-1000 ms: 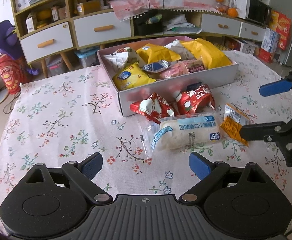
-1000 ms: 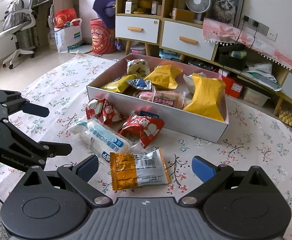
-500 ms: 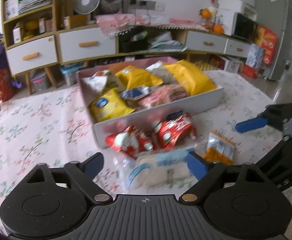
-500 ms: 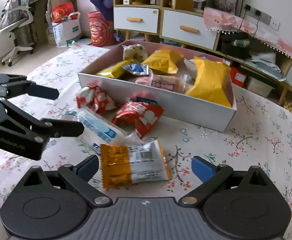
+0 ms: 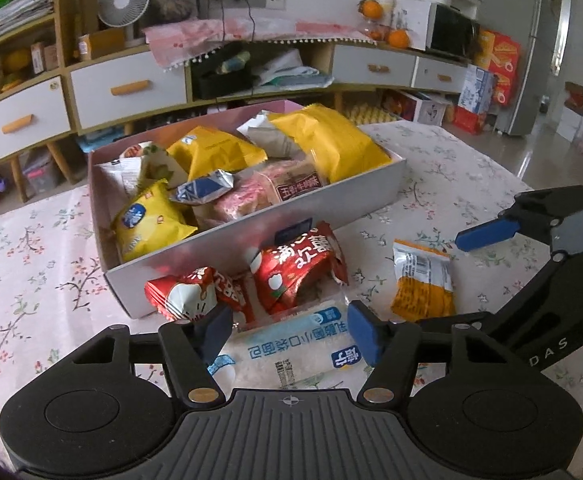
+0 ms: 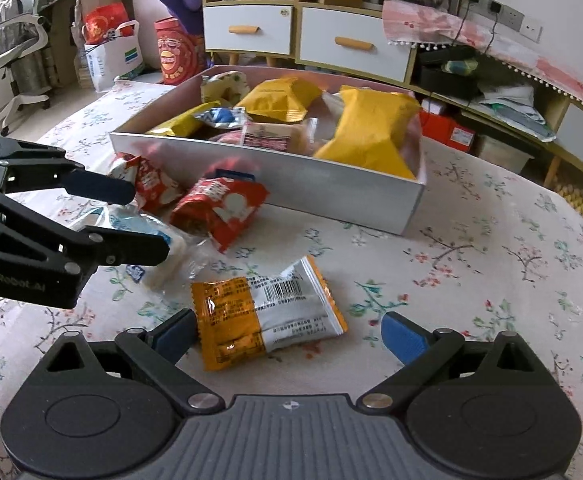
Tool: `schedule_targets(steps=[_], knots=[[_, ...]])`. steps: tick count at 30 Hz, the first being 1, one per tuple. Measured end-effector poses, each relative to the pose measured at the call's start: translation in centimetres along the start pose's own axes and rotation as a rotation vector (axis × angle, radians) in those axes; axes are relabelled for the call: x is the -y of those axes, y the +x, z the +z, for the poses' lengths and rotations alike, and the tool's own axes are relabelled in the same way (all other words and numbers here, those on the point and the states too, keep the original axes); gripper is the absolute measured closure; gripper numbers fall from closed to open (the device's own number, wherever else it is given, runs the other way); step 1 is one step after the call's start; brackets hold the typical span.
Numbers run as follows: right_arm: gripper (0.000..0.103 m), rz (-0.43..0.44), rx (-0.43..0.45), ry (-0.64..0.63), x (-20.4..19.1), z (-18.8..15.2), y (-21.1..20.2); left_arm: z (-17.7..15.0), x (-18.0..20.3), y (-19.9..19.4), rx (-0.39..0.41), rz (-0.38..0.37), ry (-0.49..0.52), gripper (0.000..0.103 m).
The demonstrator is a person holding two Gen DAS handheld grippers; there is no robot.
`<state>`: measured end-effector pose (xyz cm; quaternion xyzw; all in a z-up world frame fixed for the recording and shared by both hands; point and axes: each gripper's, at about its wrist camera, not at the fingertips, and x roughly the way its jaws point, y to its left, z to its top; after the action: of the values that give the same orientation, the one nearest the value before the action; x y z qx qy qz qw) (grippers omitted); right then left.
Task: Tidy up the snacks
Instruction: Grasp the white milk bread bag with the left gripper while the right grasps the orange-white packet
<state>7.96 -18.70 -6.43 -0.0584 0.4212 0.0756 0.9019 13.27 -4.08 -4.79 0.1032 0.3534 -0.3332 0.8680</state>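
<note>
A white and blue bread packet (image 5: 291, 352) lies on the floral tablecloth in front of the box. My left gripper (image 5: 289, 332) straddles it with jaws closing, and the pads still look slightly apart from the wrapper. From the right wrist view the left gripper (image 6: 119, 220) reaches in from the left around that bread packet (image 6: 159, 236). An orange and silver packet (image 6: 267, 316) lies flat between the wide-open fingers of my right gripper (image 6: 289, 338). From the left wrist view the right gripper (image 5: 467, 276) hangs over that orange packet (image 5: 423, 280).
A grey and pink box (image 5: 251, 236) holds several yellow, pink and blue snack bags. Two red packets (image 5: 299, 268) (image 5: 187, 292) lean against its front wall. A cabinet with drawers (image 5: 127, 88) stands behind the table. The tablecloth (image 6: 491, 280) stretches to the right.
My left gripper moved forward over the bread packet and its jaws narrowed around it. My right gripper came lower and closer, so the orange packet now sits between its fingers.
</note>
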Motion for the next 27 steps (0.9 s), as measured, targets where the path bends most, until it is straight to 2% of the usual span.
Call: schedule_targets(steps=[4,8,9,12,18,27], knots=[[0.022,-0.003,-0.005,0.006,0.4,-0.2,-0.2,-0.2,-0.4,-0.1,-0.015,-0.025,0.003,0.041],[0.022,-0.011,-0.010,0.000,0.7,-0.2,-0.4,-0.7,-0.6,-0.2,-0.070,-0.062,0.007,0.041],[0.022,-0.011,-0.014,-0.001,0.8,-0.3,-0.5,-1.0,-0.5,-0.1,-0.099,-0.070,0.014,0.042],[0.022,-0.018,-0.030,-0.002,0.9,-0.2,-0.5,-1.8,0.4,-0.6,-0.111,-0.059,0.088,0.044],[0.022,-0.039,-0.039,0.002,1.4,0.0,-0.8,-2.0,0.7,-1.8,-0.170,-0.130,0.081,0.042],[0.022,0.029,-0.034,0.092,1.1,0.8,-1.0,-1.7,1.5,-1.5,-0.163,-0.049,0.075,0.040]])
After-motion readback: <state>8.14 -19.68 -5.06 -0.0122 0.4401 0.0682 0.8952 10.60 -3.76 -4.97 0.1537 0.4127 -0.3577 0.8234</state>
